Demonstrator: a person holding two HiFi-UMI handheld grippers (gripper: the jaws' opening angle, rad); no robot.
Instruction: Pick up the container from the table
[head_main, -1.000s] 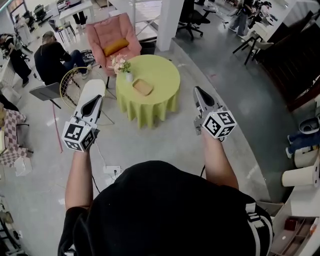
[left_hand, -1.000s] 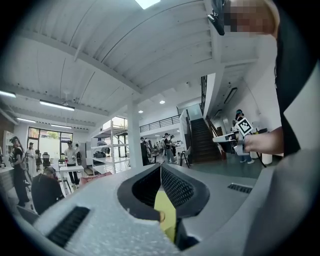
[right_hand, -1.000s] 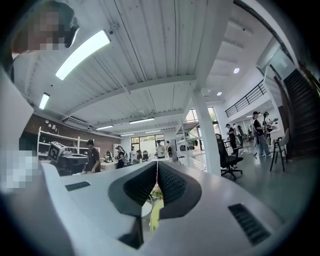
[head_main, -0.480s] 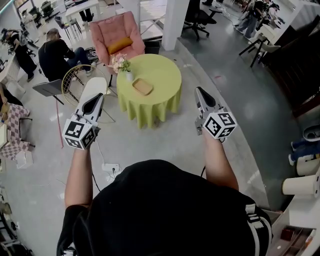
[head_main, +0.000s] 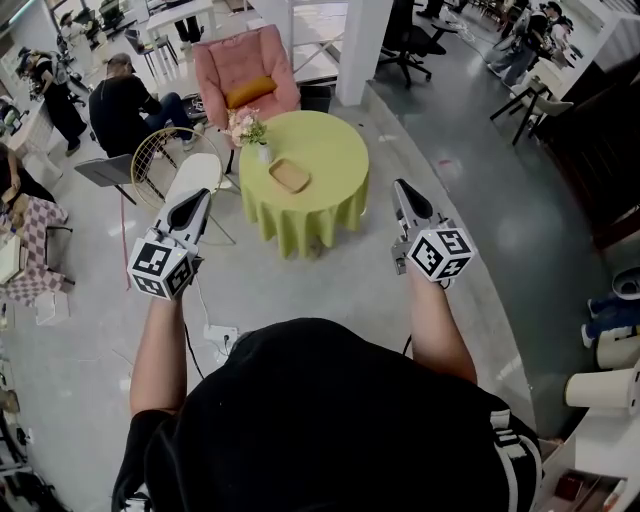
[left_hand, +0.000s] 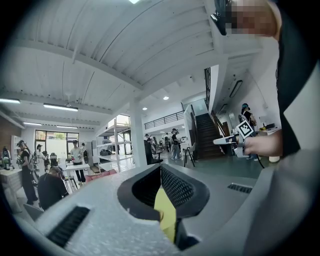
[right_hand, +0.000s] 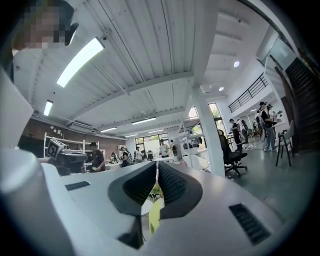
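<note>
Nothing of the pick-up looks done yet. The container (head_main: 289, 176) lies near the middle of the round table (head_main: 340, 140), with a flower vase (head_main: 258, 150) toward its left edge. The left gripper (head_main: 200, 194) and right gripper (head_main: 399, 184) hang well short of the table, jaws pressed together on nothing. The approach, grasp and lift are all left.

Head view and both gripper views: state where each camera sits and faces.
Head view: on the person's head, facing steeply down at the green table and container; shows torso, forearms, left gripper, right gripper.
Left gripper view: on the left gripper, level along its shut jaws; right hand and chest show.
Right gripper view: on the right gripper, level along its shut jaws; head shows top left.
Shared: both gripper views see the green table below their jaws, and each other's gripper.
</note>
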